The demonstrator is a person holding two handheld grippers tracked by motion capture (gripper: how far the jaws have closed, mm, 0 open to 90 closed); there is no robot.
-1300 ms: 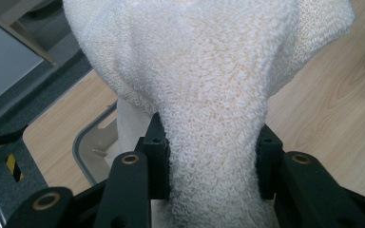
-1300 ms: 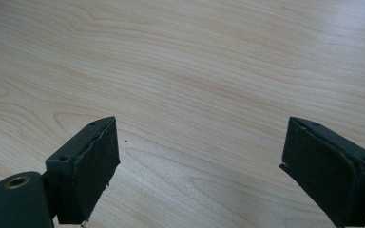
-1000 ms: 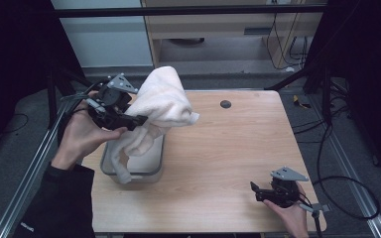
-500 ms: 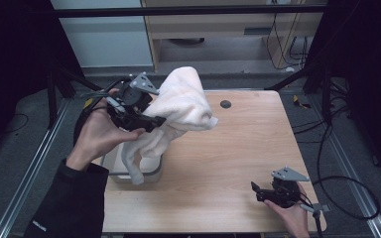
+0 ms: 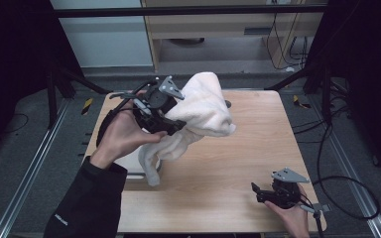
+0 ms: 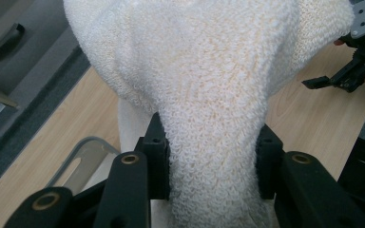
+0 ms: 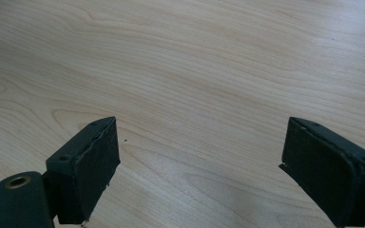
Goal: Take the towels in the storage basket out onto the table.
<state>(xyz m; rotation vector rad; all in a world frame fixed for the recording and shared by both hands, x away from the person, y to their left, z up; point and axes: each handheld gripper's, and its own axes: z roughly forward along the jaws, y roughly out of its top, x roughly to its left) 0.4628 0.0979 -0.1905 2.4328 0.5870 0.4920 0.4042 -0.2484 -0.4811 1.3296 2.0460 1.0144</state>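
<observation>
A thick cream towel (image 5: 201, 111) hangs bunched above the left half of the wooden table (image 5: 238, 163). My left gripper (image 5: 171, 125) is shut on it, and in the left gripper view both black pads squeeze a fold of the towel (image 6: 214, 156). The towel's lower end (image 5: 151, 171) dangles down to a grey bin (image 5: 129, 166) at the table's left edge. My right gripper (image 5: 255, 191) rests low at the front right corner, held by a hand. Its jaws stand wide open over bare wood in the right gripper view (image 7: 199, 166).
The grey bin (image 6: 83, 159) sits below and left of the towel. A small dark round hole (image 5: 227, 103) in the tabletop peeks out behind the towel. Black frame posts and cables (image 5: 337, 163) flank the table; a cabinet stands behind it.
My left gripper has carried the towel rightward, away from over the bin toward the table's middle. The right gripper has stayed where it was.
</observation>
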